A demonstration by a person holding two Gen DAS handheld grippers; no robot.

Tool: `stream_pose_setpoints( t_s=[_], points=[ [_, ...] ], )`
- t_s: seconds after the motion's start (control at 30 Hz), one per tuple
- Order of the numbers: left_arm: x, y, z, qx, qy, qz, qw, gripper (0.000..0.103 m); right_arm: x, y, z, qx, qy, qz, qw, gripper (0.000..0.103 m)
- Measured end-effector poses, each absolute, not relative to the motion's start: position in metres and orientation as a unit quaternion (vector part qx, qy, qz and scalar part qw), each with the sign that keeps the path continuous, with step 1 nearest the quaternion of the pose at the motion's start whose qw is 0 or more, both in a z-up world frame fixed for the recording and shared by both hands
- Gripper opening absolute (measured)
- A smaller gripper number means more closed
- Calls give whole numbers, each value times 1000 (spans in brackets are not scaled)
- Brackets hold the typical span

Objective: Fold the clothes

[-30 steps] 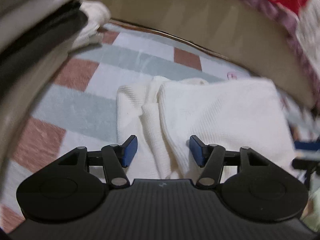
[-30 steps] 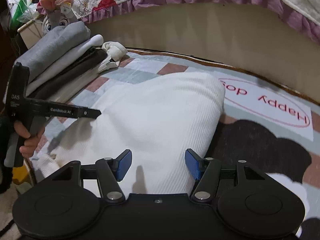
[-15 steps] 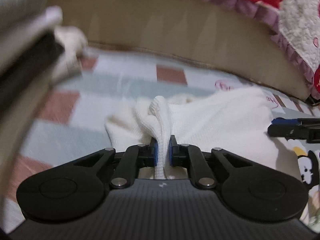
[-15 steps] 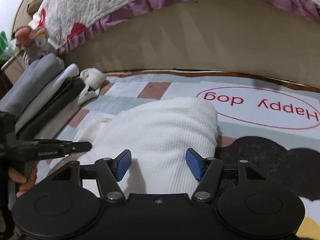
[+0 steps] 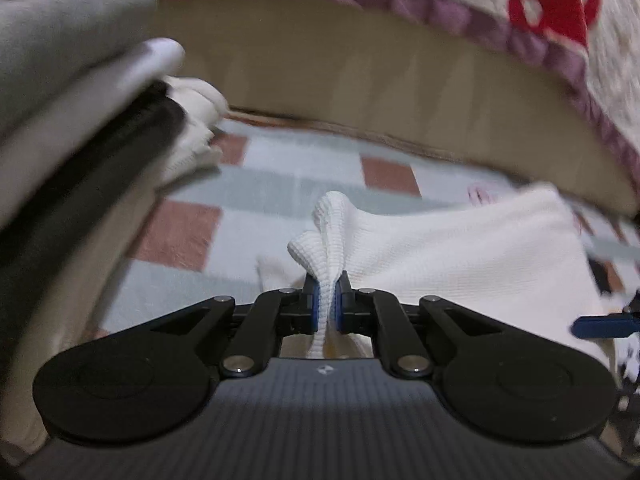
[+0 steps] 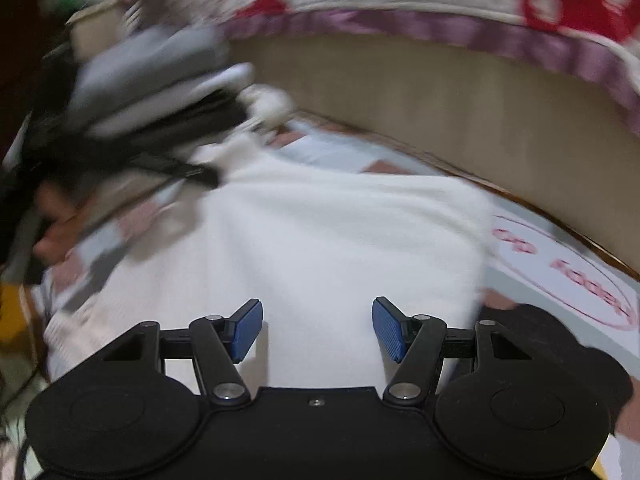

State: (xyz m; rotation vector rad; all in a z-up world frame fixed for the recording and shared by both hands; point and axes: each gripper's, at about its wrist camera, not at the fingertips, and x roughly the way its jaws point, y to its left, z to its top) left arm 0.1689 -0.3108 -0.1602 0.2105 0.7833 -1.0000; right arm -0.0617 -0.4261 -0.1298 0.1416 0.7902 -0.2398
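The left gripper (image 5: 325, 307) is clenched on a bunched ridge of the white ribbed knit garment (image 5: 460, 248), the fabric squeezed between its blue pads (image 5: 316, 307) and rising in a small peak just beyond them. The rest of the garment spreads to the right across the checked mat of pale blue, white and brick-red squares (image 5: 256, 200). In the right wrist view the same garment (image 6: 340, 240) lies as a broad folded slab on the mat, its far right corner beside a red oval with lettering printed on the mat (image 6: 568, 272). The right gripper (image 6: 318, 330) hovers over the near edge of the garment with its blue pads (image 6: 248, 330) spread wide and nothing between them. At the left of both views stands a stack of folded clothes in grey, white and black (image 5: 72, 92), blurred in the right wrist view. A tan padded wall (image 5: 380, 80) curves along the far side of the mat, with a quilted cover edged in purple frill (image 5: 440, 16) hanging over it.
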Motion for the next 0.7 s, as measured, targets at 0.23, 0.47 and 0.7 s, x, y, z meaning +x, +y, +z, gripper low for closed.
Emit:
stream_pose_setpoints(
  t_s=[0.23, 0.47, 0.7],
  points=[
    [172, -311, -161, 107, 364, -464, 800, 7, -29, -364, -157, 65, 429, -42, 900, 68],
    [179, -309, -162, 90, 378, -455, 801, 9, -39, -325, -171, 111, 422, 2, 900, 66],
    [144, -274, -133, 179, 370, -387, 825, 49, -71, -350, -149, 242, 376, 63, 892, 63]
  ],
)
